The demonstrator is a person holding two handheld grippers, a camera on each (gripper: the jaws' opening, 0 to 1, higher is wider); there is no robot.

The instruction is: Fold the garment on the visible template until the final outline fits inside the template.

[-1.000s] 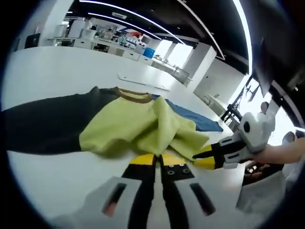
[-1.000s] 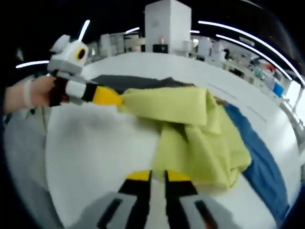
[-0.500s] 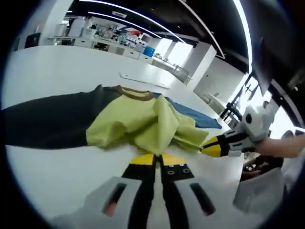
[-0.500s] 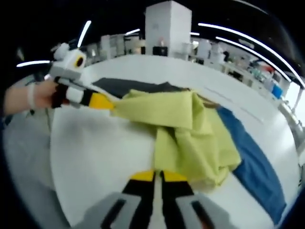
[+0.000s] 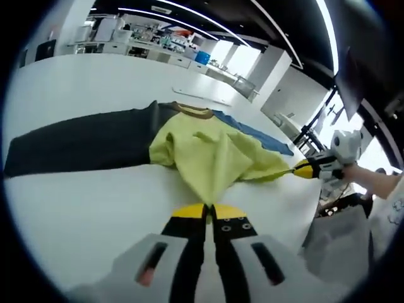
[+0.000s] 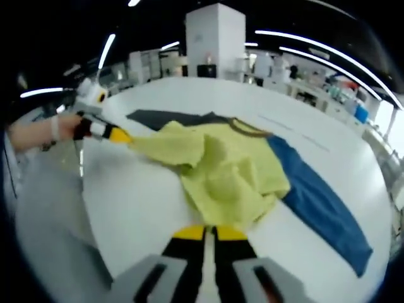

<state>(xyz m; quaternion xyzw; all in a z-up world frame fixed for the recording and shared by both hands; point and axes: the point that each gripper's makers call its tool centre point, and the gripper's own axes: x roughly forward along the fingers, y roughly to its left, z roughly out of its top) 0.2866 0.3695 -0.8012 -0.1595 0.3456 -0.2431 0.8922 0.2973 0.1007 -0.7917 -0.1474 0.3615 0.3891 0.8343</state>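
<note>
Change: both claws have drawn back, pulling the yellow-green cloth out flatter and longer.
Garment: yellow-green, dark grey and blue long-sleeved shirt [image 5: 202, 151] lies spread on the white table [image 5: 82, 208].
Left claw [image 5: 207, 211]: jaws closed on the yellow hem.
Right claw [image 6: 208, 232]: likewise clamped on the hem.
Writing: none readable.

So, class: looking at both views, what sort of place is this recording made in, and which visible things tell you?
Probably a lab or workshop hall: a broad white table, long ceiling light strips, and equipment-laden benches behind the garment.
</note>
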